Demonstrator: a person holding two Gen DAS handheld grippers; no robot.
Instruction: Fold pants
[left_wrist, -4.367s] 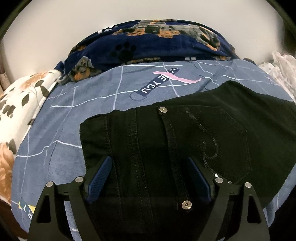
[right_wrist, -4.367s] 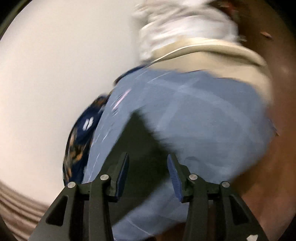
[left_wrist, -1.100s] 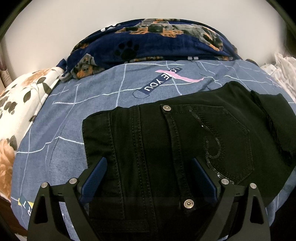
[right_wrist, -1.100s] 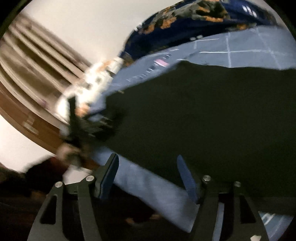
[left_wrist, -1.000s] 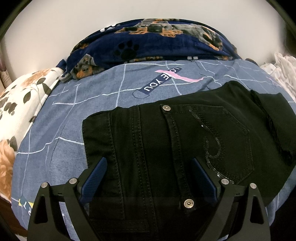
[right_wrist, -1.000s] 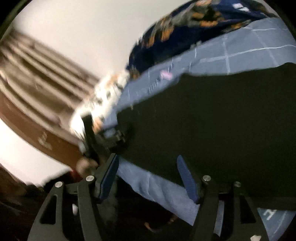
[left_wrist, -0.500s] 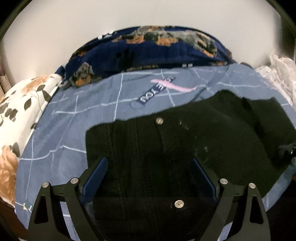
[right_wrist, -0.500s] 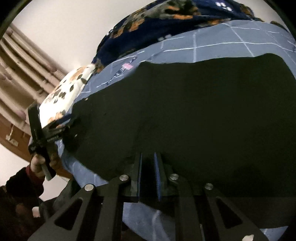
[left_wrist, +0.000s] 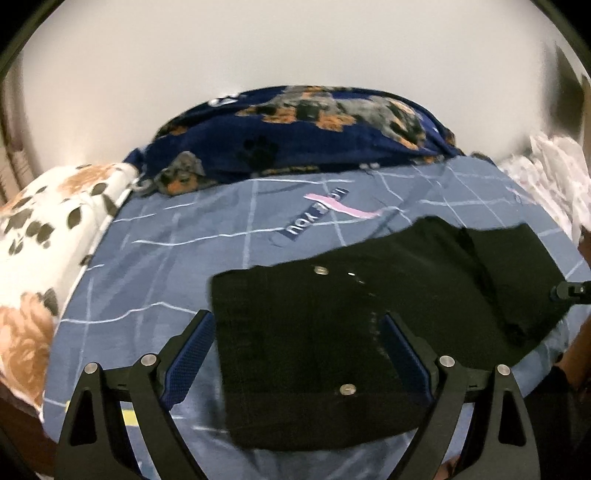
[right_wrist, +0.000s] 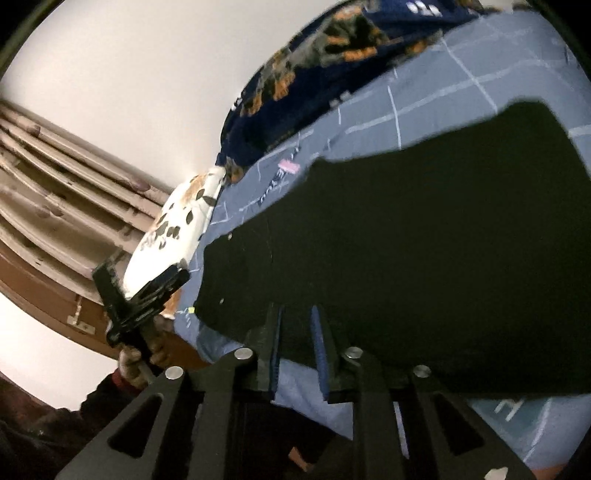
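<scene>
Black pants (left_wrist: 332, 332) lie folded on the blue checked bedsheet (left_wrist: 155, 266), with rivets and a back pocket facing up. My left gripper (left_wrist: 297, 343) hovers above their left end, open wide, with nothing pinched. In the right wrist view the pants (right_wrist: 424, 258) fill the middle. My right gripper (right_wrist: 297, 345) sits at their near edge. Its jaws stand narrowly apart and are opening, with the hem between the tips and the pads not pressing on it. A hand (right_wrist: 144, 360) holds the left gripper (right_wrist: 142, 295) off the bed's corner.
A navy dog-print blanket (left_wrist: 303, 133) lies bunched at the head of the bed against the white wall. A floral pillow (left_wrist: 44, 221) sits at the left, white cloth (left_wrist: 554, 173) at the right. Brown curtains (right_wrist: 55, 177) hang beyond the bed corner.
The left gripper has risen and drawn back from the pants, still open. The right gripper came to the pants' near edge, shut there, and now its jaws have parted slightly.
</scene>
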